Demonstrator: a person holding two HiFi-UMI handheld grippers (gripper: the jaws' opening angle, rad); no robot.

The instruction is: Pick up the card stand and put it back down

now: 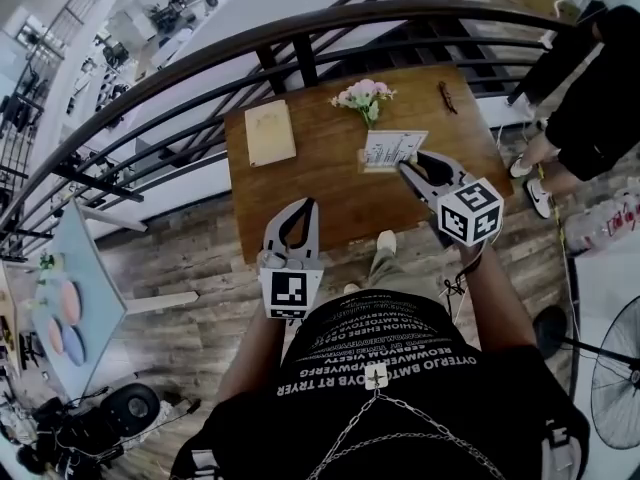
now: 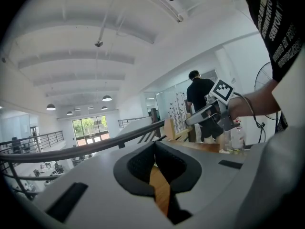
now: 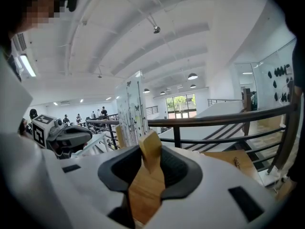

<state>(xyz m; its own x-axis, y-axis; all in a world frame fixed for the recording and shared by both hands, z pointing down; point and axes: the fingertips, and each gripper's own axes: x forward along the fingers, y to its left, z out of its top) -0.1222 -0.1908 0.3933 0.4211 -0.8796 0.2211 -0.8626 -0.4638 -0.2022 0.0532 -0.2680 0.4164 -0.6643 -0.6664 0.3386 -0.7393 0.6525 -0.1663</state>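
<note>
The lifting half of the task is judged to be in hand. The card stand (image 1: 392,150) is seen just on the person's side of the flowers (image 1: 362,96), and its wooden base is clenched between the right tongs (image 1: 406,171). In the right gripper view the pale wood block is pressed by both dark pads, and the printed card rises upright from it. From the head view alone it cannot be settled whether the base is clear of the surface (image 1: 330,203). In the right gripper view, however, the wooden top lies below and off to the side of the block, so the stand is taken to be held in the air.

The left tongs (image 1: 300,206) are held well away from the flowers, over the near edge of the surface. Their tips are closed together on nothing, and only a sliver of wood grain is seen past them.

The putting down is not yet done. For that, the base would need to be kept level and lowered until it sits flat on the surface, close to the flowers but without brushing them. The clench should be eased only once the block is fully supported, and the tongs then drawn straight back so that the tall card is not tipped
</note>
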